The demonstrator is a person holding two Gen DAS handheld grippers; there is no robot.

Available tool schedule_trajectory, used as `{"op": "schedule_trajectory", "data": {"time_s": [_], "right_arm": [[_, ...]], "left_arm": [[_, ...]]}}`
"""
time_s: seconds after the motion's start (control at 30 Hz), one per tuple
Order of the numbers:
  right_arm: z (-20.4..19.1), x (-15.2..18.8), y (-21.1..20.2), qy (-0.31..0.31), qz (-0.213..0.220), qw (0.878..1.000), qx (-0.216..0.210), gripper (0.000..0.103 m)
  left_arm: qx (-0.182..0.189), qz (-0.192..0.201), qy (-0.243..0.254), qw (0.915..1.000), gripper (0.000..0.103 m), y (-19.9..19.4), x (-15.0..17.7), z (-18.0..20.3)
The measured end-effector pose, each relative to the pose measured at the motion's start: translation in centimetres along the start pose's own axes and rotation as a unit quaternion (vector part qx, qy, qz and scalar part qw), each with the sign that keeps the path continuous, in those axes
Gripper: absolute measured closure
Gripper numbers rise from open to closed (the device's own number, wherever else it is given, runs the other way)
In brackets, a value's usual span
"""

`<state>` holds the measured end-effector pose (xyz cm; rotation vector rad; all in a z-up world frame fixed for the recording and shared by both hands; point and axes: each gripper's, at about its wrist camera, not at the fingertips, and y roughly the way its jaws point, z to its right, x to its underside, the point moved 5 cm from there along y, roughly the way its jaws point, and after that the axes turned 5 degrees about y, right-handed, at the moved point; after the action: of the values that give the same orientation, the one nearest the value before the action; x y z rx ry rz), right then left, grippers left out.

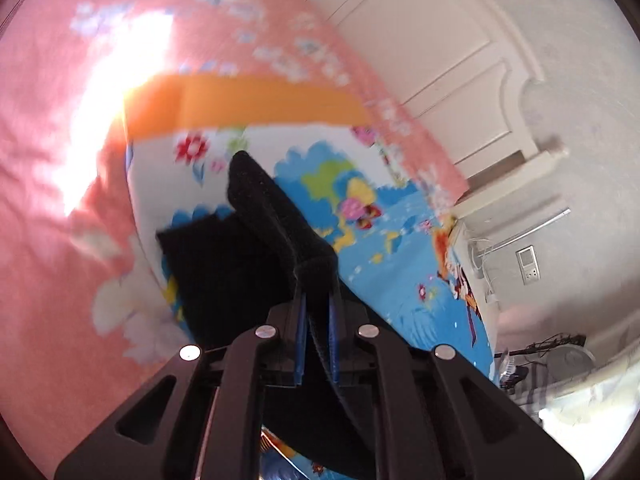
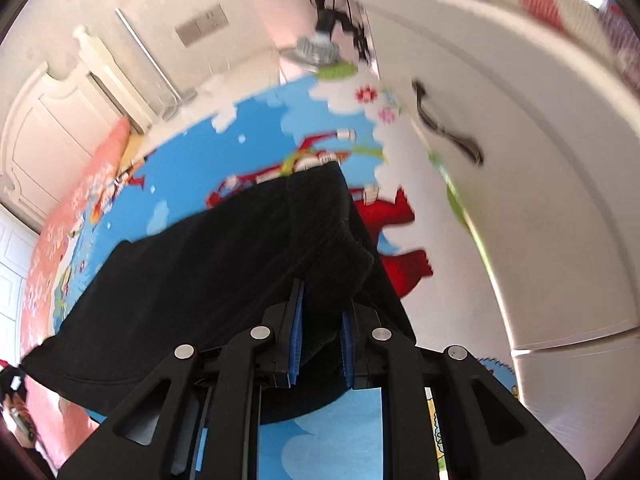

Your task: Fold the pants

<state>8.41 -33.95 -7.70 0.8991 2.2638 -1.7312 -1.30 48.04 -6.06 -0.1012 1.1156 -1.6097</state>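
Left wrist view: the left gripper (image 1: 318,300) has its two blue-padded fingers (image 1: 300,344) drawn close together, clamped on a thick rolled edge of the black pants (image 1: 256,208). The cloth bunches up between the pads and runs on ahead of the fingertips as a dark ridge, with a flat black panel hanging off to the left of the fingers. Beyond the fingertips lies a cartoon play mat (image 1: 400,256), mostly blue and white, with an orange band (image 1: 256,100) along its far edge. Left of and beyond the mat is a pink flowered bedspread (image 1: 52,200), partly washed out by sunlight. To the far right stands a white panelled door (image 1: 440,40).

Right wrist view: the right gripper (image 2: 320,316) also has its blue pads (image 2: 296,344) pinched on a bulky fold of the same pants, which spread away in a broad black sheet to the left of the fingers. Past the fingertips the mat's red cartoon figures show, and to the right rises a white cabinet door (image 2: 540,160) with a dark handle (image 2: 444,124).
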Motion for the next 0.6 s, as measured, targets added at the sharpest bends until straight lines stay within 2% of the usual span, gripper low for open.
{"op": "schedule_trajectory", "data": {"time_s": [0.07,0.13,0.2,0.23,0.33,0.47,0.53,0.6], "right_arm": [[0.1,1.0,1.6,-0.014,-0.017,0.999,0.026,0.087],[0.9,2.6,3.8,-0.005,-0.050,0.998,0.039,0.087],[1.1,3.0,3.8,-0.014,-0.046,0.998,0.044,0.087],[1.2,3.0,3.6,-0.012,-0.046,0.998,0.041,0.087],[1.0,2.9,3.8,-0.015,-0.048,0.998,0.045,0.087],[-0.2,2.7,2.6,-0.043,-0.023,0.997,0.064,0.087],[0.1,3.0,3.4,-0.040,-0.030,0.996,0.076,0.087],[0.8,3.4,3.7,-0.029,-0.034,0.996,0.081,0.087]], "left_arm": [[-0.018,-0.008,-0.018,0.9996,0.094,1.0,0.7,-1.7],[-0.028,-0.047,-0.070,0.9961,0.094,3.7,2.5,-5.7],[-0.041,-0.076,-0.094,0.9918,0.094,5.9,4.5,-8.8],[-0.037,-0.074,-0.097,0.9918,0.094,6.1,5.1,-9.4],[-0.035,-0.064,-0.098,0.9925,0.094,5.7,5.0,-9.4],[-0.060,-0.030,-0.072,0.9952,0.094,3.6,3.8,-7.1],[-0.082,-0.050,-0.087,0.9916,0.092,4.7,4.4,-8.0],[-0.100,-0.073,-0.103,0.9870,0.079,5.8,5.3,-9.0]]}}
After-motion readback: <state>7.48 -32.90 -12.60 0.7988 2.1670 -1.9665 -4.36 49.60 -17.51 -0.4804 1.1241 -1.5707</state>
